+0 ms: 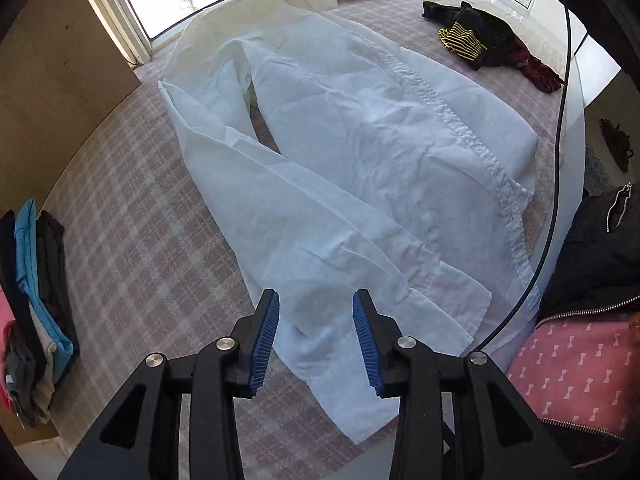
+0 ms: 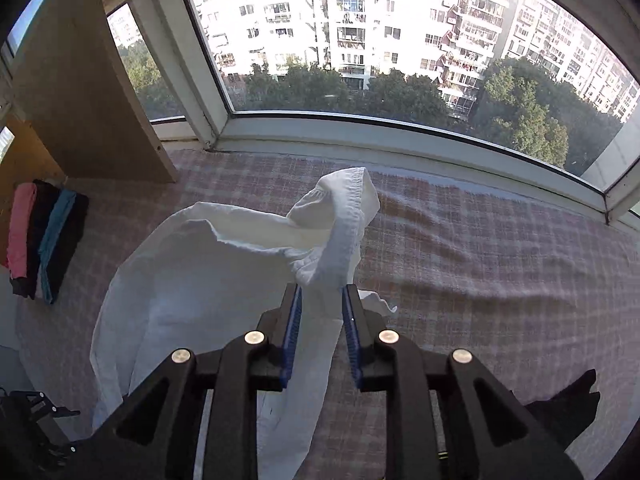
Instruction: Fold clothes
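Note:
A white long-sleeved shirt (image 1: 340,152) lies spread on the pink plaid bedspread (image 1: 132,248), one sleeve folded across its body toward me. My left gripper (image 1: 316,336) is open and empty, hovering just above the sleeve cuff end. In the right wrist view my right gripper (image 2: 320,316) is shut on a bunched part of the white shirt (image 2: 336,232) with a stitched hem, and holds it lifted above the bedspread (image 2: 480,248); the rest of the shirt hangs down to the left.
A stack of folded clothes (image 1: 36,292) sits at the left, also in the right wrist view (image 2: 44,236). A dark and striped clothes heap (image 1: 480,40) lies far right. A black cable (image 1: 560,160) runs along the right. A window (image 2: 400,40) bounds the far side.

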`<state>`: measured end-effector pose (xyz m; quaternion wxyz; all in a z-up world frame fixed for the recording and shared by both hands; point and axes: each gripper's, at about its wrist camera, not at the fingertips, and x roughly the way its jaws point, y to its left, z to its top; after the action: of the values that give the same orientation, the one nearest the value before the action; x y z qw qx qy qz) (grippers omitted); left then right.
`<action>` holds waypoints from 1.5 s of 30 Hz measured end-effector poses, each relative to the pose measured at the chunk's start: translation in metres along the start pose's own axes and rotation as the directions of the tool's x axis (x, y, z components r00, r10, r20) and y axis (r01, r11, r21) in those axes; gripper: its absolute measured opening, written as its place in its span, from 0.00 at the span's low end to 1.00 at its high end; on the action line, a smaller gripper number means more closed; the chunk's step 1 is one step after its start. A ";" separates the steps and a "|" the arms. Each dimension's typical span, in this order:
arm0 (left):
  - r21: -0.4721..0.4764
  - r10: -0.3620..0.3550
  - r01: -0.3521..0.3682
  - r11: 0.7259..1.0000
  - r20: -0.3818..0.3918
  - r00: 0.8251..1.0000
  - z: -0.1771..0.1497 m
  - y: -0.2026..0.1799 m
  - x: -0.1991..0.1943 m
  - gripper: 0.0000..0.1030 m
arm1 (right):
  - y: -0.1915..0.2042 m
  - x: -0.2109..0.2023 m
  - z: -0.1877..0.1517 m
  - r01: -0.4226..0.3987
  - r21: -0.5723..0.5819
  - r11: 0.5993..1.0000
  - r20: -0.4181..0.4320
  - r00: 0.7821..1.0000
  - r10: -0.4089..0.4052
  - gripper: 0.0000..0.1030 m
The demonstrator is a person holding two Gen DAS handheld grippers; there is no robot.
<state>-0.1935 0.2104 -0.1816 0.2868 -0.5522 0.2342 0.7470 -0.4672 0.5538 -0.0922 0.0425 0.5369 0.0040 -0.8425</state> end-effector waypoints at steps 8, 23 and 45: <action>0.056 0.012 -0.014 0.998 0.037 0.999 -0.051 -0.062 -0.001 0.41 | 0.141 -0.007 -0.166 -0.340 -0.201 0.919 -0.149 0.938 0.314 0.34; 0.047 0.067 -0.073 0.996 0.112 0.991 -0.043 -0.072 0.016 0.12 | 0.213 0.020 -0.276 -0.526 -0.217 0.822 -0.374 0.823 0.428 0.34; -0.279 0.008 0.087 0.956 0.320 0.947 -0.118 0.070 -0.060 0.12 | 0.287 0.057 -0.266 -0.580 -0.086 0.810 -0.413 0.761 0.501 0.05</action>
<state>-0.1468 0.0713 -0.1551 0.2520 -0.4653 0.0620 0.8463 -0.2287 0.2783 -0.2453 0.3392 0.6564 -0.0557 -0.6716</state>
